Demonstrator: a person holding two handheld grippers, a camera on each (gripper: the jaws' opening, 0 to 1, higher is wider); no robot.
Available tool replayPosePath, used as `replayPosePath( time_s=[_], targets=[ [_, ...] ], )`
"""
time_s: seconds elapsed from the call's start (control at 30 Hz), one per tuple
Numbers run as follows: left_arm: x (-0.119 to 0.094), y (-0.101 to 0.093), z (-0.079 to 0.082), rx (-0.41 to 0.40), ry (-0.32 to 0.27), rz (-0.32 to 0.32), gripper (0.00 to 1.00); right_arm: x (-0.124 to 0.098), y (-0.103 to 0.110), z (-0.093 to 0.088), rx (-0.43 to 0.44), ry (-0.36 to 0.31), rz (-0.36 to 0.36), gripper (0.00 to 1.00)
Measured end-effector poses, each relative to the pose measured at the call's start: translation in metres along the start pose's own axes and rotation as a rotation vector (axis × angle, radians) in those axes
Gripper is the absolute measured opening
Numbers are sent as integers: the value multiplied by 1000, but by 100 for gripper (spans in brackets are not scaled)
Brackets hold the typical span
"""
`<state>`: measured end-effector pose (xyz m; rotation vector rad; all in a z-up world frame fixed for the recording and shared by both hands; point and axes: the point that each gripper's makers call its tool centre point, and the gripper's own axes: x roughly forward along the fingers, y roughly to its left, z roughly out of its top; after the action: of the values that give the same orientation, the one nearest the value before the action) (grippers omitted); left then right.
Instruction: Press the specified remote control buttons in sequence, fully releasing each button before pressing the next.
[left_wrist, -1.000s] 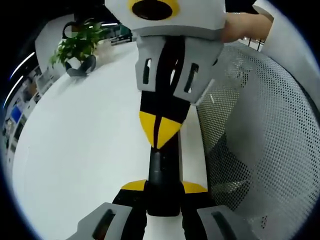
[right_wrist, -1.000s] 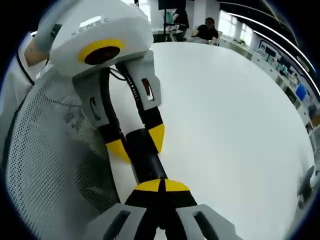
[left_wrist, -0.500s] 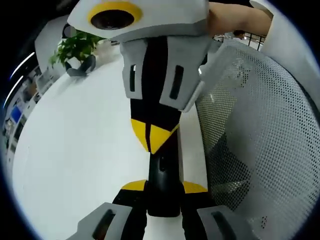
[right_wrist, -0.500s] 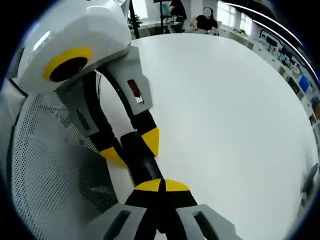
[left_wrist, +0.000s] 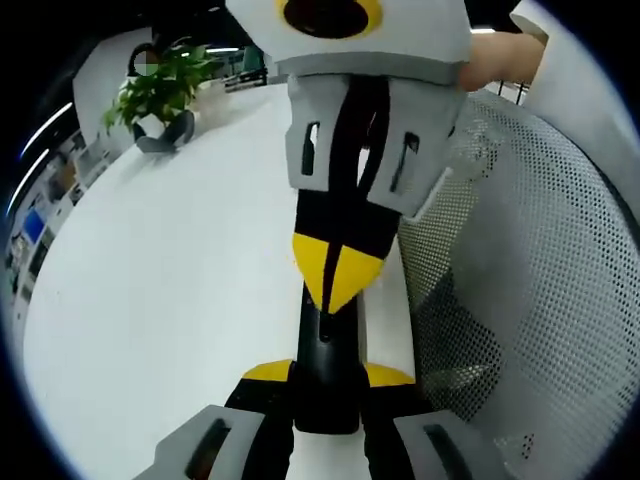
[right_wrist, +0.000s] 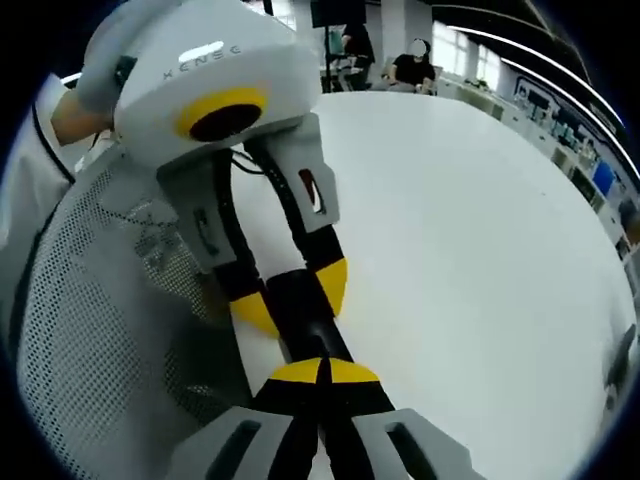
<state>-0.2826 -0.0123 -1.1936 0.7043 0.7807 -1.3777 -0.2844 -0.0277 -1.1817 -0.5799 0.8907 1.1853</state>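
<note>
The right tool (left_wrist: 338, 285) has drawn back (jaws closed) along the remote (left_wrist: 325, 375) clamped by the left tool (right_wrist: 290, 295)

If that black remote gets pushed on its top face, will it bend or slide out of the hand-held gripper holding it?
The remote looks like a rigid bar, so it probably won't bend. The left hand-held gripper clamps its two sides, so it likely stays put. Its smooth casing might slip under a hard press from the right hand-held gripper.

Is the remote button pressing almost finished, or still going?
Still going, it seems. The left gripper is shut on the black remote, and the right gripper, jaws closed, has its yellow tip on or just above the remote's top. Which buttons are already done, or left, can't be told here.
</note>
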Motion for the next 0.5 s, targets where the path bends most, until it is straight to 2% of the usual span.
replayPosePath(
  time_s=[0.2, 0.33, 0.5],
  targets=[
    [0, 0, 0, 1, 2, -2, 24, 2, -1, 1, -53, 24, -10, 0],
    [1, 0, 0, 9, -5, -9, 24, 6, -1, 4, -181, 43, -43, 0],
    [2, 0, 0, 7, -3, -8, 24, 6, -3, 4, -155, 47, -45, 0]
  ],
)
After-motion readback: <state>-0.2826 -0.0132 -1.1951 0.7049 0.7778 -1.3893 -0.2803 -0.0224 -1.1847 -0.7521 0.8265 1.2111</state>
